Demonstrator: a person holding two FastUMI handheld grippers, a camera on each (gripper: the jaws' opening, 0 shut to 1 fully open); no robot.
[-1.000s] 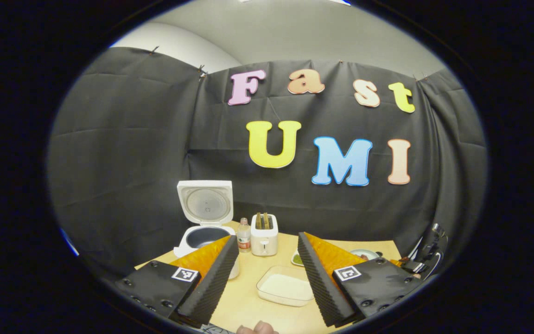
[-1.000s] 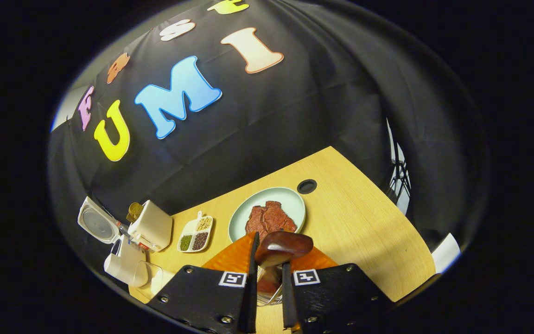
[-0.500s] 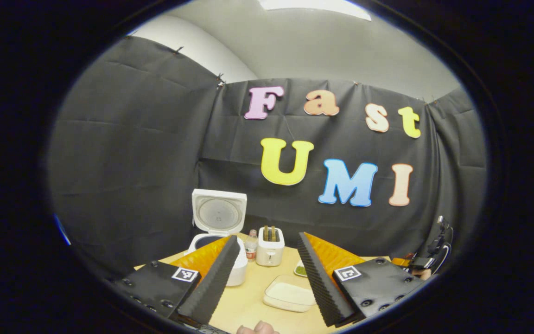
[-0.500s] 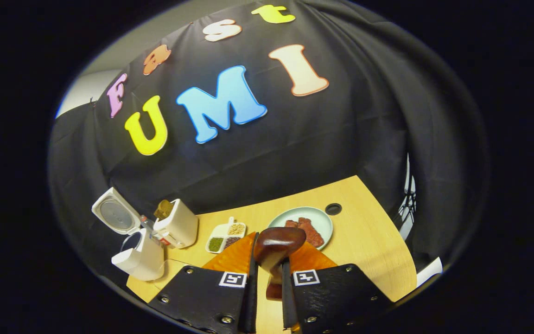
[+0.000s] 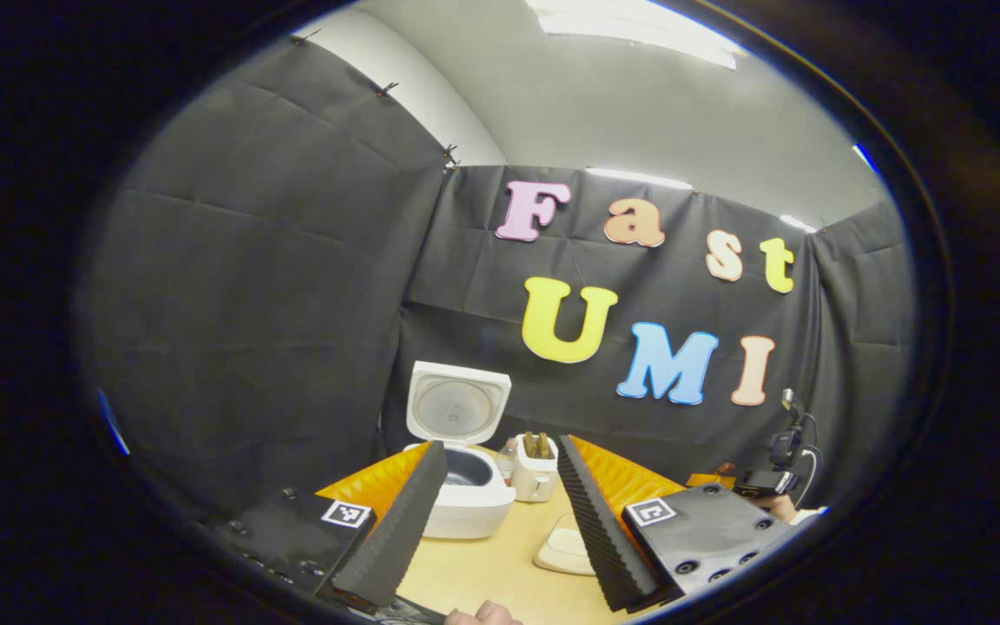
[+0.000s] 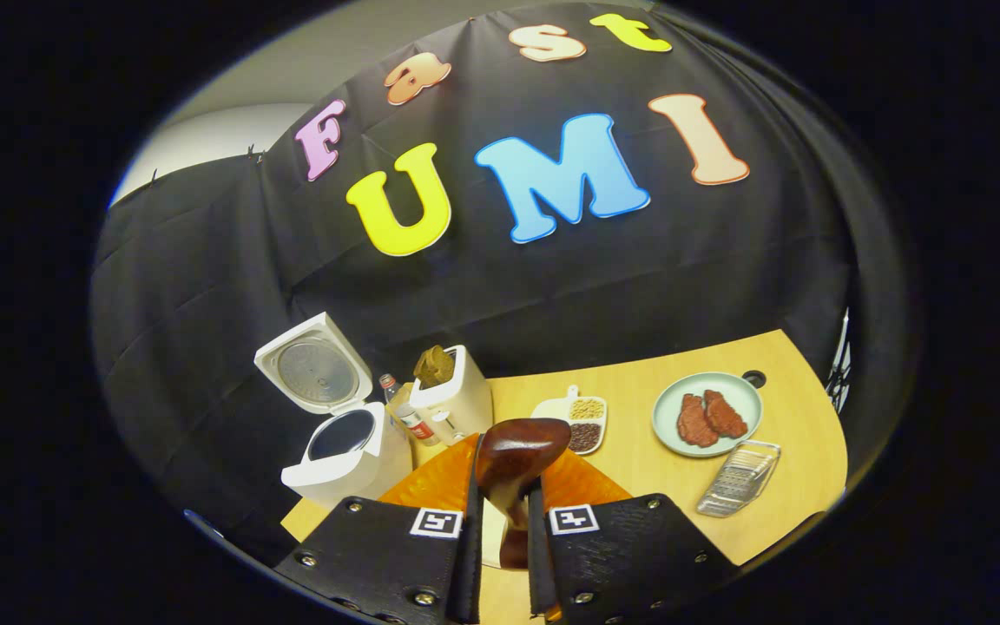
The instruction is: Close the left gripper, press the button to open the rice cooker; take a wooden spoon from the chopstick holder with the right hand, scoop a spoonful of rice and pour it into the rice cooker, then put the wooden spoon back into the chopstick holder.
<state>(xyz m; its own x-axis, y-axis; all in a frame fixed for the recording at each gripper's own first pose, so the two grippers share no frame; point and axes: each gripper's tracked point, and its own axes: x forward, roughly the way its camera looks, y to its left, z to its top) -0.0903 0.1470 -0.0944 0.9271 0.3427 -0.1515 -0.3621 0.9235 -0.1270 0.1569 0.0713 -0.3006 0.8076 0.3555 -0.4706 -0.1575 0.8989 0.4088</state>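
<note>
The white rice cooker (image 5: 465, 503) stands open with its lid (image 5: 457, 406) upright; it shows just beyond my left finger. My left gripper (image 5: 500, 444) is open with nothing between its fingers, held above the near part of the table. A clear container of rice (image 5: 565, 551) lies on the table by my right finger. My right gripper (image 6: 504, 486) is shut on the wooden spoon (image 6: 522, 447), whose dark bowl sticks out past the fingertips. The open cooker (image 6: 339, 451) sits to the left of the spoon, lower down. The right gripper (image 5: 765, 482) also appears at the far right.
A white toaster (image 6: 457, 399) and a small bottle (image 6: 404, 412) stand right of the cooker. A divided dish of beans (image 6: 578, 421), a plate of meat (image 6: 708, 417) and a metal grater (image 6: 739, 490) lie on the wooden table (image 6: 639, 469). A fingertip (image 5: 483, 615) shows at the bottom edge.
The left gripper has tilted upward and turned, so the cooker now lies between its fingers. The right gripper has swung left with the spoon, bringing the cooker and toaster nearer the centre.
</note>
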